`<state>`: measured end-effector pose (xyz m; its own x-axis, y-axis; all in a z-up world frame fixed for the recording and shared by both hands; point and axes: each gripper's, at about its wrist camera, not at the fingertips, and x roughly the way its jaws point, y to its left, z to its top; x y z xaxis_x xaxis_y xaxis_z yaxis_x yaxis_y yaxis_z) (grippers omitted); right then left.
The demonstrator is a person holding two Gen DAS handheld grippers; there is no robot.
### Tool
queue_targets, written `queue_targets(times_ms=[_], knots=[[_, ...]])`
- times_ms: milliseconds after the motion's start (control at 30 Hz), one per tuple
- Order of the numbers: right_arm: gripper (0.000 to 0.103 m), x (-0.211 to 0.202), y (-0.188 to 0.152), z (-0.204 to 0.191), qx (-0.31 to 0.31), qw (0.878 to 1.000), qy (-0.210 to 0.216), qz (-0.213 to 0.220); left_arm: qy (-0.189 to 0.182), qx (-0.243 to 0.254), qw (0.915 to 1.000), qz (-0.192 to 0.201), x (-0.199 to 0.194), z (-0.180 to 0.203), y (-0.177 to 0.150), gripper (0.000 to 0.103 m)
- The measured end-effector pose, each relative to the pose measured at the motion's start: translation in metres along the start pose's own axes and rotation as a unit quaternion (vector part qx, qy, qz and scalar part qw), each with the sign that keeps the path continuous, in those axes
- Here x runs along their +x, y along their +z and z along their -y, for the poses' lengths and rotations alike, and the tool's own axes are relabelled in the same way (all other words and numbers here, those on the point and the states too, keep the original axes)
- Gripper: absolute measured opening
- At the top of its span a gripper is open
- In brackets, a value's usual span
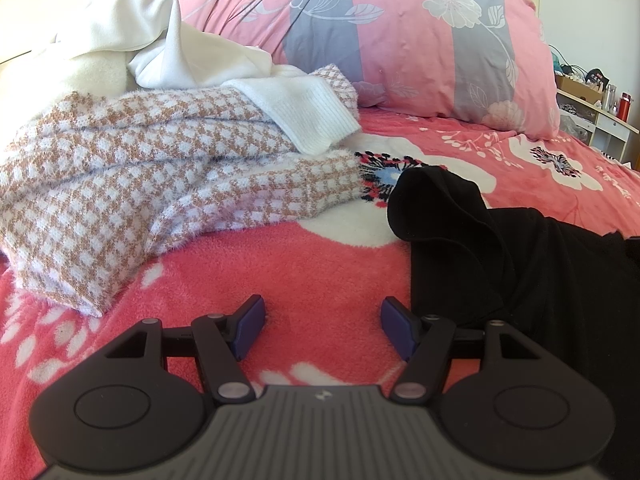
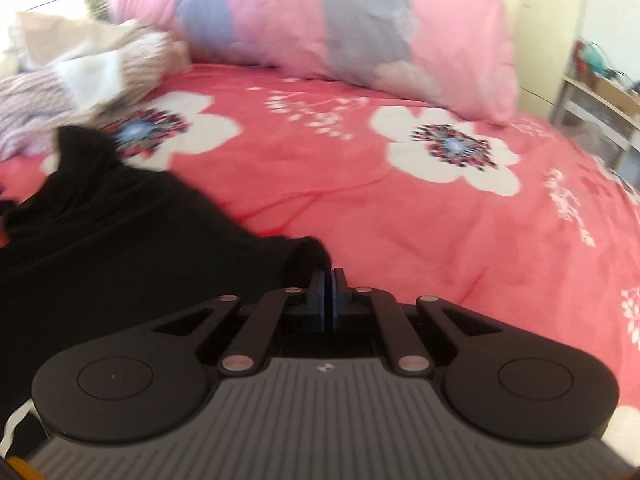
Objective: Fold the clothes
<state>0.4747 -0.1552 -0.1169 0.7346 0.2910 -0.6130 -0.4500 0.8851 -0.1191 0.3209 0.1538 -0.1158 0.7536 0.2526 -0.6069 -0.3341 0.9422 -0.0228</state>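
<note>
Left tool (image 1: 323, 326) was spread wide over the bed (image 1: 320, 264) with nothing in it. Right tool (image 2: 329, 294) was pinched closed at the black garment's (image 2: 100, 232) edge, couldn't tell if it caught fabric. Checked sweater (image 1: 160, 168) lay nearby.

The bedspread (image 1: 304, 264) is coral-red with white flowers, the far pillow (image 1: 400, 32) pink with grey stripes, the near-right garment (image 1: 520, 264) plain black, and the left knit (image 1: 140, 168) tan-and-white checked beside white cloth (image 1: 192, 48).
</note>
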Motion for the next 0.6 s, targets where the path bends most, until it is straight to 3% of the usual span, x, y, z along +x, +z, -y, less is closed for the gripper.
queue_targets(times_ms=[167, 300, 400, 533, 600], knots=[[0.000, 0.023, -0.002, 0.017, 0.062, 0.998, -0.025, -0.004, 0.000, -0.001, 1.0000, 0.000, 0.000, 0.000, 0.000, 0.066], [0.003, -0.003, 0.007, 0.037, 0.134, 0.990, -0.023, 0.031, 0.000, -0.002, 1.0000, 0.000, 0.000, 0.000, 0.000, 0.066], [0.008, -0.027, 0.018, 0.036, 0.161, 0.987, -0.014, 0.027, -0.008, -0.012, 0.9999, 0.002, 0.000, -0.003, 0.001, 0.067], [0.055, -0.049, 0.039, 0.001, 0.167, 0.985, 0.046, 0.008, -0.042, -0.058, 0.9973, 0.012, -0.003, -0.017, 0.003, 0.067], [0.060, -0.053, 0.051, -0.026, 0.160, 0.984, 0.083, -0.005, -0.072, -0.079, 0.9941, 0.017, -0.004, -0.023, 0.003, 0.067]])
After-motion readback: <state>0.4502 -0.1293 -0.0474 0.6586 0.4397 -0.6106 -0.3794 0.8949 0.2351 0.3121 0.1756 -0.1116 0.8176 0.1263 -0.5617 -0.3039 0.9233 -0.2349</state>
